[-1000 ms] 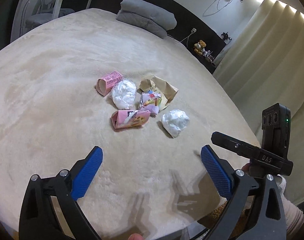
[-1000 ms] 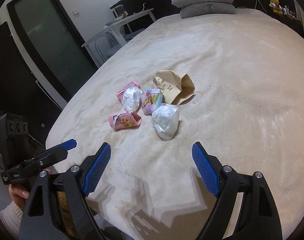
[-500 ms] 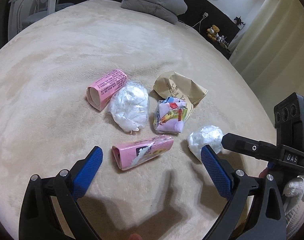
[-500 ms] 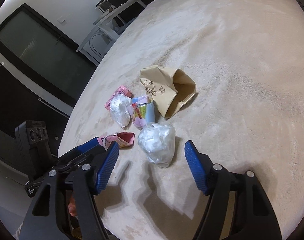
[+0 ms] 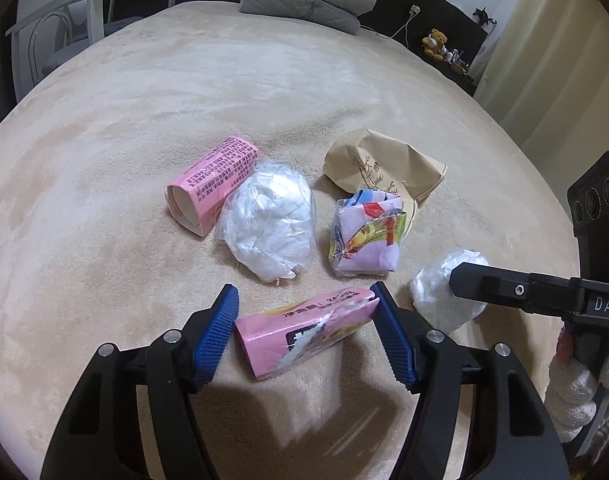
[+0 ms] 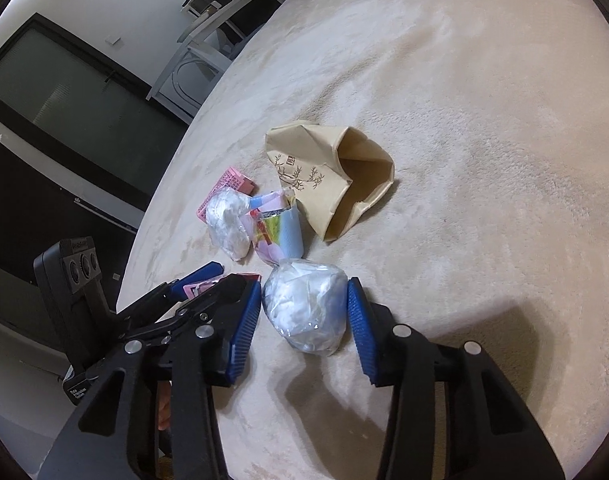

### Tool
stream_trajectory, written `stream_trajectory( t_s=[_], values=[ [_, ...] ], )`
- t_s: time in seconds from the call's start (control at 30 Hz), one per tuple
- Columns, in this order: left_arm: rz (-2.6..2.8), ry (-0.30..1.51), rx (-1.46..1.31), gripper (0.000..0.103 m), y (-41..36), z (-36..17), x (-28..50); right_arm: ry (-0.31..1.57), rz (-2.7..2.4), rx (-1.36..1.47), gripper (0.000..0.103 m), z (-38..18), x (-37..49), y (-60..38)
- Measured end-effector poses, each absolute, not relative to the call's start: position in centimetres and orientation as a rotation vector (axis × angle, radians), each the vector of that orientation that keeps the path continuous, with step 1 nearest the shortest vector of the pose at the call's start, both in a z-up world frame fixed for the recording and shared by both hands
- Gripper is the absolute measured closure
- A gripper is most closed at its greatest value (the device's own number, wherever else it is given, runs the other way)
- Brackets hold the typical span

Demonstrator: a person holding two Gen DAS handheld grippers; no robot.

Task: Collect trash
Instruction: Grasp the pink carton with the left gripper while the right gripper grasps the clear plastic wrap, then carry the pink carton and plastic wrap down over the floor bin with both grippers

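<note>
Closing on a crushed pink carton (image 5: 304, 332), the left gripper (image 5: 304, 334) has its blue fingers (image 5: 216, 334) against both carton ends on the beige plush bed (image 5: 144, 92); the right gripper (image 6: 304, 322) is closing its fingers (image 6: 362, 330) around a crumpled clear plastic wad (image 6: 306, 310), touching its sides; beyond lie a second pink carton (image 5: 212, 184), another plastic wad (image 5: 270, 220), a colourful wrapper (image 5: 366, 236) and a brown paper bag (image 6: 336, 178).
</note>
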State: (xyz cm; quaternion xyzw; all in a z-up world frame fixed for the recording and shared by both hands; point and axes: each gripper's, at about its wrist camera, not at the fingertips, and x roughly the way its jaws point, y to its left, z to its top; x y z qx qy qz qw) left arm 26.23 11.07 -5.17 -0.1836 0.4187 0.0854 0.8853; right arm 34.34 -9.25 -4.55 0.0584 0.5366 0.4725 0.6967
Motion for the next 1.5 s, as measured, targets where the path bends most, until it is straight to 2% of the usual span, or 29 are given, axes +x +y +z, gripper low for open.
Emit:
stream_trajectory(
  t_s=[0.63, 1.03, 1.5],
  values=[
    [0.154, 0.749, -0.382, 0.037, 8.5, -1.7, 20.9, 1.107, 1.025, 0.169, 0.059, -2.4, 30.1, -13.0],
    [0.115, 0.665, -0.371, 0.037, 5.4, -0.1, 16.2, 0.968, 0.987, 0.109, 0.059, -0.5, 24.4, -15.9],
    [0.107, 0.611, -0.414, 0.037, 2.6, -0.7, 9.5, 0.840, 0.984, 0.031, 0.059, -0.1, 16.6, -20.0]
  ],
)
